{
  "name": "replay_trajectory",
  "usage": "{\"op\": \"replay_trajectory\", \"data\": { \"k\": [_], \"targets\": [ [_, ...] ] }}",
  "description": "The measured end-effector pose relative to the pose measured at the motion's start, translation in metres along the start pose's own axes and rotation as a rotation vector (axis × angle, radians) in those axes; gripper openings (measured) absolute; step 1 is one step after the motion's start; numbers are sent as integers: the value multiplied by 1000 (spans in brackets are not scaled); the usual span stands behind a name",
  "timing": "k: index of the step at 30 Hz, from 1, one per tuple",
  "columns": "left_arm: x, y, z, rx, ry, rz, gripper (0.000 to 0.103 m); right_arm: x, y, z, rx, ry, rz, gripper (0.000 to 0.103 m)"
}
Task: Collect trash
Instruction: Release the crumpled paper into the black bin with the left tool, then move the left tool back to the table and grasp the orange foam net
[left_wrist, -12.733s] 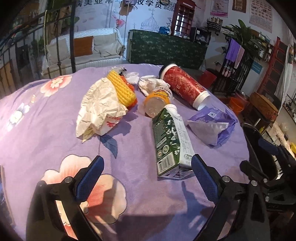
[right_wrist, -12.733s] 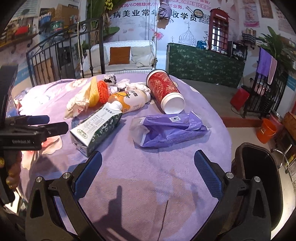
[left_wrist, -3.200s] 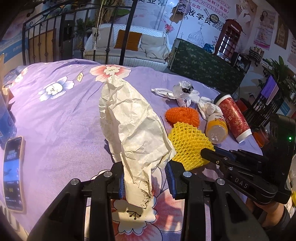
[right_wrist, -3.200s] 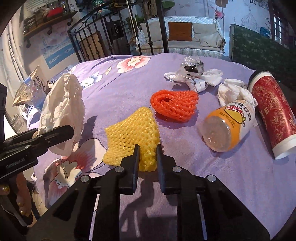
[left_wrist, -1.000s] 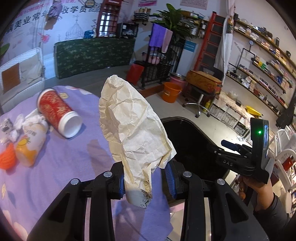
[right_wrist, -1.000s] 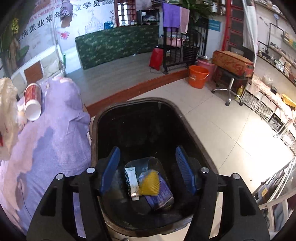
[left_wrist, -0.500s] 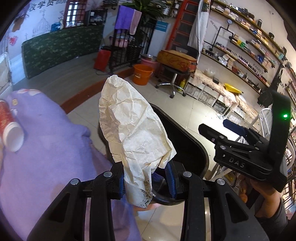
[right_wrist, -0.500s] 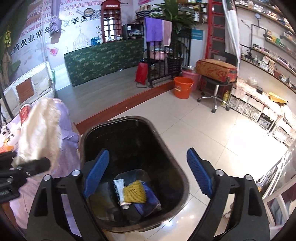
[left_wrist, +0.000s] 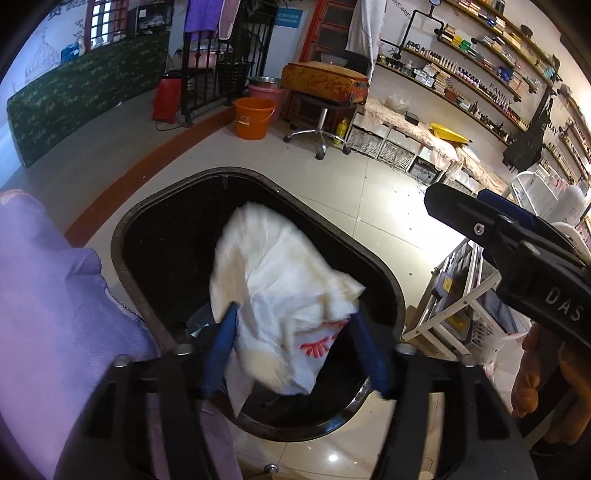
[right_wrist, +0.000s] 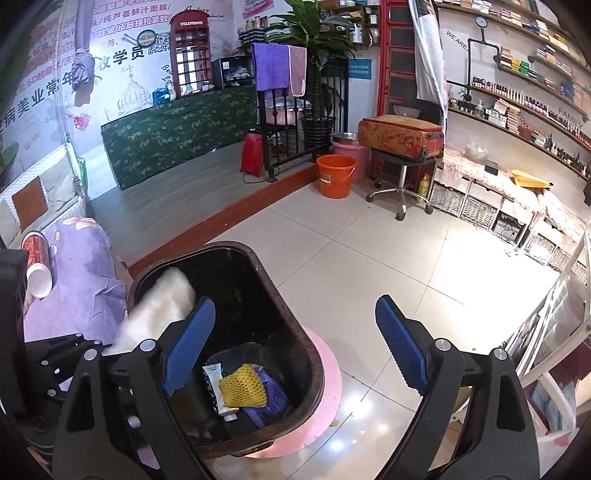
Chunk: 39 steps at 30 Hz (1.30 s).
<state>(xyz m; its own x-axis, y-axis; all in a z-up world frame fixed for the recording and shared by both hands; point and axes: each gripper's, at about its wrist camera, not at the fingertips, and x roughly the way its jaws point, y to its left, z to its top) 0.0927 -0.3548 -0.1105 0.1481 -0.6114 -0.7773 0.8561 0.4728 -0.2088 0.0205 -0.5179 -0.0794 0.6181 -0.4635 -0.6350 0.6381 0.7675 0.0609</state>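
Left gripper (left_wrist: 295, 332), fingers spread, with the crumpled paper bag (left_wrist: 284, 295) blurred between them, its grip unclear. The bag's long axis runs from the fingers up and away over the black trash bin (left_wrist: 122, 254), red-printed end nearest the fingers. Right gripper (right_wrist: 295, 336), fingers wide apart and empty, above the bin, which holds yellow foam netting (right_wrist: 242, 386), a carton (right_wrist: 218, 387) and a purple bag (right_wrist: 273, 398).

the paper bag (left_wrist: 284, 280) looks crumpled and matt, the bin (right_wrist: 295, 332) is glossy black plastic, the yellow net (right_wrist: 242, 386) is soft foam mesh, the floor (right_wrist: 369, 258) is shiny smooth tile, the tablecloth (left_wrist: 48, 314) is matt purple cloth
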Motion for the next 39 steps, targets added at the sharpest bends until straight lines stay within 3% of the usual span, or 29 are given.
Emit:
{"op": "replay_trajectory", "data": {
  "k": [4, 9, 15, 24, 39],
  "targets": [
    [-9, -2, -3, 7, -37, -16, 82, 2, -1, 2, 7, -2, 0, 88],
    [-23, -1, -4, 5, -66, 4, 88, 3, 0, 5, 15, -3, 9, 89],
    [-51, 15, -22, -18, -111, 110, 92, 7, 19, 4, -5, 13, 50, 91],
    [-99, 60, -43, -142, -152, 224, 94, 15, 78, 3, -95, 48, 165, 91],
    [-165, 140, -106, -372, -172, 428, 95, 3, 201, -17, -275, 87, 425, 92]
  ]
}}
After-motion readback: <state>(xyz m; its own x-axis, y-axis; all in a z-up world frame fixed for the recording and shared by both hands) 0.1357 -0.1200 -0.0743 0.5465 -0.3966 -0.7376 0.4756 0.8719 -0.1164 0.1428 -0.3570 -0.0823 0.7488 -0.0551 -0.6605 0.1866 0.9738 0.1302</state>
